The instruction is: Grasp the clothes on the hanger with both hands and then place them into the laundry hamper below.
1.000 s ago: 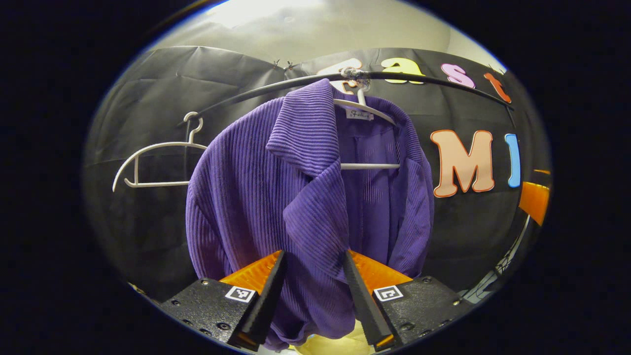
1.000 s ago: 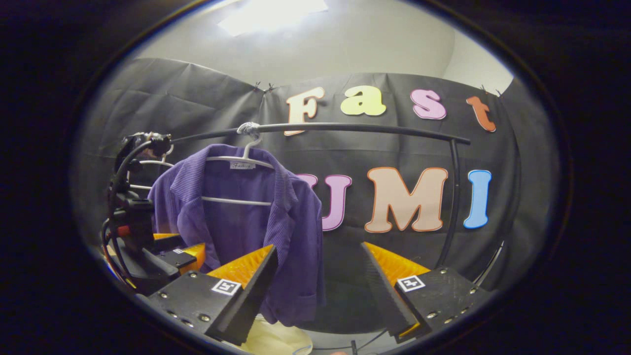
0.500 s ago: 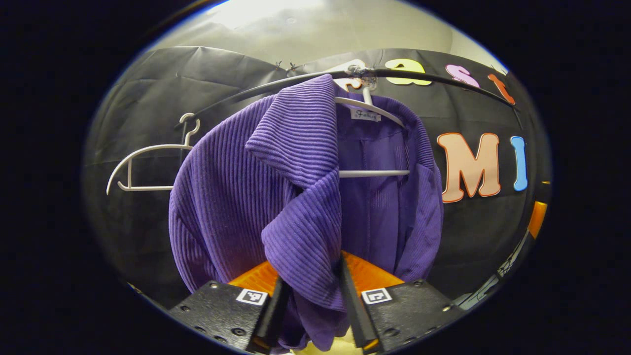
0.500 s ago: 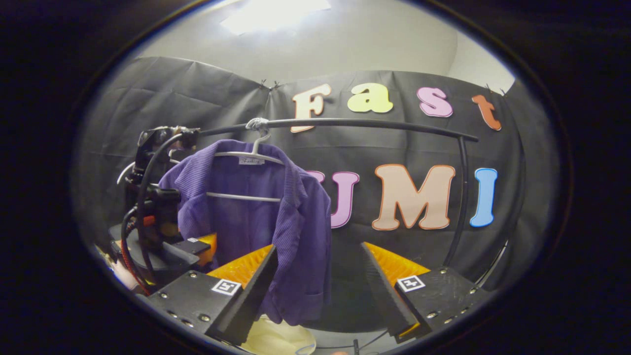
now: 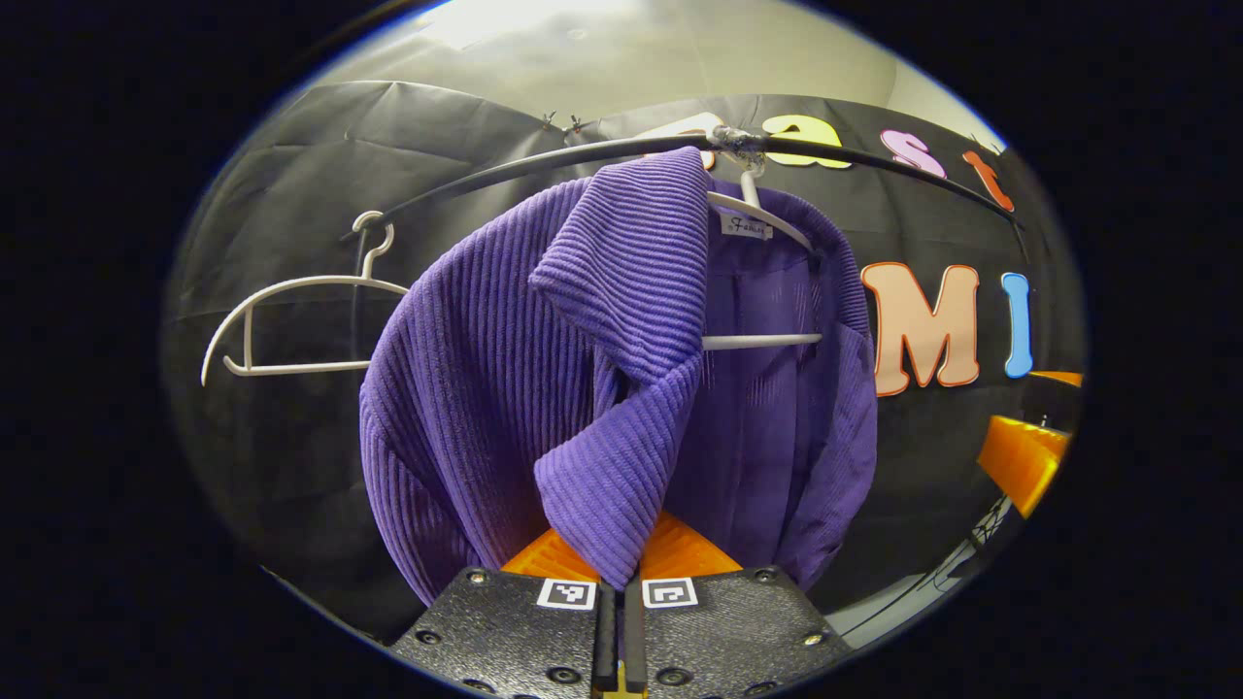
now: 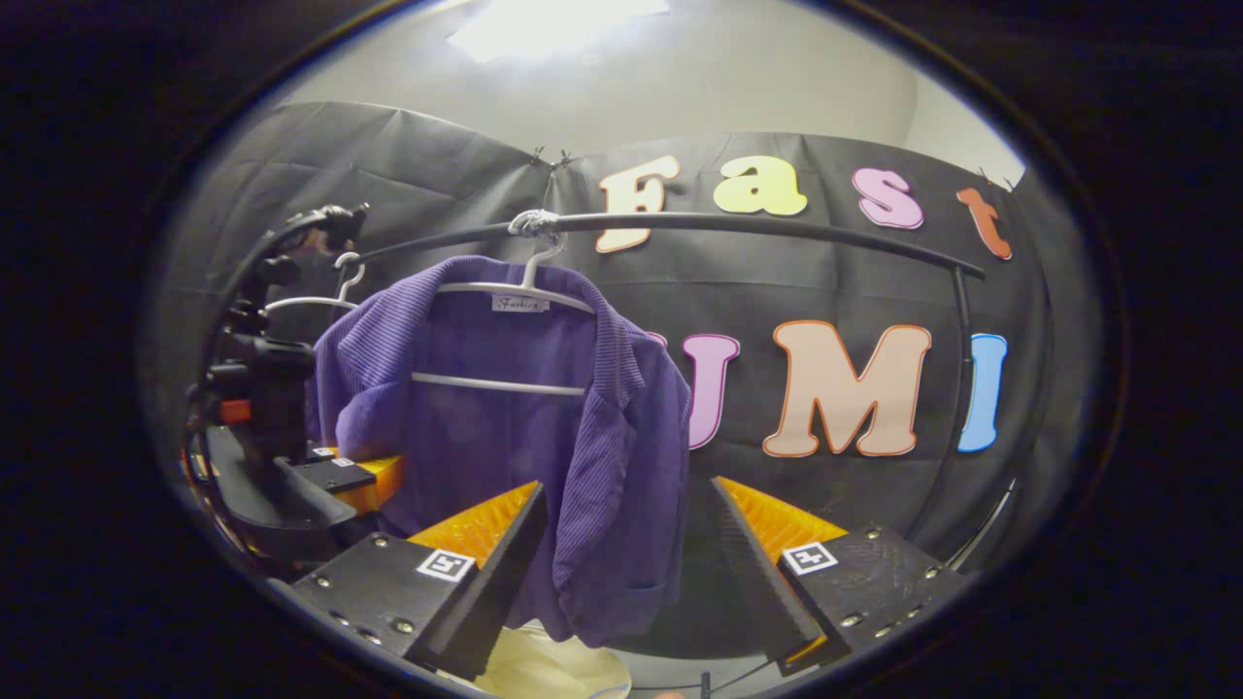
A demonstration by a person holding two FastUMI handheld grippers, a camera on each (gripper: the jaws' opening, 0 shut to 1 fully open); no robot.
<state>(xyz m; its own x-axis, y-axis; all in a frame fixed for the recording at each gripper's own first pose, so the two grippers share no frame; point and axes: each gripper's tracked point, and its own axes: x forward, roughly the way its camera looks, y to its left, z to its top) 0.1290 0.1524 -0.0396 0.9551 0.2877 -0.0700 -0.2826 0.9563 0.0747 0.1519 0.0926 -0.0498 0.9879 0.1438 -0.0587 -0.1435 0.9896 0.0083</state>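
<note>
On rail (image 6: 777, 231): 1 jacket (image 5: 486, 388), 2 hangers (image 5: 282, 330).

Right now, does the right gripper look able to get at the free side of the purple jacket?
Probably yes: the right gripper is open, and the purple jacket hangs between its fingers with nothing in front of it.

Jacket (image 5: 486, 388) purple, ribbed – hangers (image 5: 291, 291) white – rail (image 6: 728, 228) black.
</note>
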